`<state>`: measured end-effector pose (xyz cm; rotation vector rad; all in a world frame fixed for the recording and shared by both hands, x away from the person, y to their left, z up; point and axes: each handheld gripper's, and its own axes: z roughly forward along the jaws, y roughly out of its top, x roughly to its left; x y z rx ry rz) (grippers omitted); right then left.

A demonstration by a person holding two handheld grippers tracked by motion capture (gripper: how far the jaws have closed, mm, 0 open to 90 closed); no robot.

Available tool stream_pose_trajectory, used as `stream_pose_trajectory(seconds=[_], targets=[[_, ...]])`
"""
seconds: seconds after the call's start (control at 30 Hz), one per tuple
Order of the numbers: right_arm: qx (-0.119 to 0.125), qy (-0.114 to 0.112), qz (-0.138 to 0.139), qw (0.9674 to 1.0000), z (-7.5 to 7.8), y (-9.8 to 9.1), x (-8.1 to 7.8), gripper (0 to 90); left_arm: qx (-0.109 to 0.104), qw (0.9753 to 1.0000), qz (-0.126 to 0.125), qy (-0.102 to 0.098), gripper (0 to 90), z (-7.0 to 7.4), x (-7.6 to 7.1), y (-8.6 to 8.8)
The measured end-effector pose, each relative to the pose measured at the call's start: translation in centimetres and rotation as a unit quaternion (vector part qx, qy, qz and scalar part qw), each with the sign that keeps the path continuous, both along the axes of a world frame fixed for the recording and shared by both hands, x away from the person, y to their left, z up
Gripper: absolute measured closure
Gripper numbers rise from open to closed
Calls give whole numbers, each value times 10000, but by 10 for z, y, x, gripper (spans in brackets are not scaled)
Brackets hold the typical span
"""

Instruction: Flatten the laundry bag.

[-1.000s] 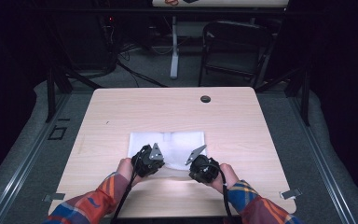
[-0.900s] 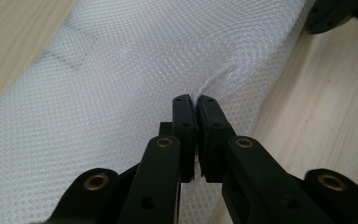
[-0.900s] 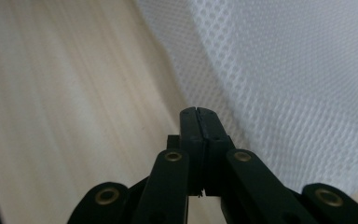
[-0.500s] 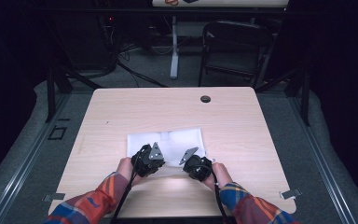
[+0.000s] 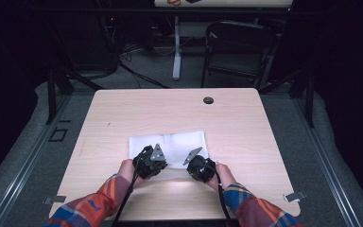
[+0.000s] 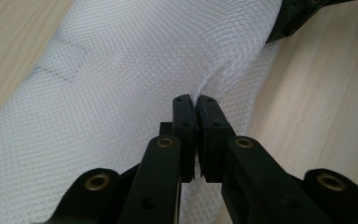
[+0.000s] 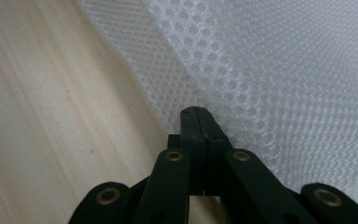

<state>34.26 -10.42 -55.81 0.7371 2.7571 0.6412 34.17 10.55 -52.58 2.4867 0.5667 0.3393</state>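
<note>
I judge this white mesh cloth [image 5: 170, 144] light, limp and easy to snag: it will sag and slide on the smooth table [image 5: 123, 113] rather than keep a shape, so I would take it only by its edge, at two spots well apart, as I have it now. My left gripper [image 6: 196, 100] has its jaws pressed together on a pinch of the cloth's near edge, and a small ridge of fabric puckers up right at the tips. My right gripper [image 7: 199, 112] is likewise clamped on the cloth's edge, the mesh rising ahead of the tips and to their right, bare wood to their left.

From above, the cloth lies flat just beyond both sets of jaws, spreading away from them toward the table's middle. It is thin, open-weave netting with fine round holes, semi-sheer. A faint grey mark shows through it to the left of my left jaws.
</note>
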Motion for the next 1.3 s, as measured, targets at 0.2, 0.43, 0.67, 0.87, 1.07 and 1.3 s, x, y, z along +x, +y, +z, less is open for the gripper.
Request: stream_pose_trajectory(seconds=[0.2,0.43,0.67,0.87,1.07,1.3], targets=[[-39,127,53,9999,1,-1,-2,900,-13,10000,8,41,870,3,-2,-2],[-14,262,121,9996,2,-2,-6,900,-17,10000,55,37,868,9,-1,-2],[-47,268,166,9995,2,-1,-7,900,-63,9996,255,35,869,17,5,1],[-23,293,157,9994,2,-1,-8,900,-119,9993,345,-46,869,26,13,-1],[-45,370,198,9991,3,-1,-9,900,-159,9993,331,52,868,30,20,-2],[-30,437,220,9988,3,-2,-9,900,-127,9993,358,23,868,36,26,-3]])
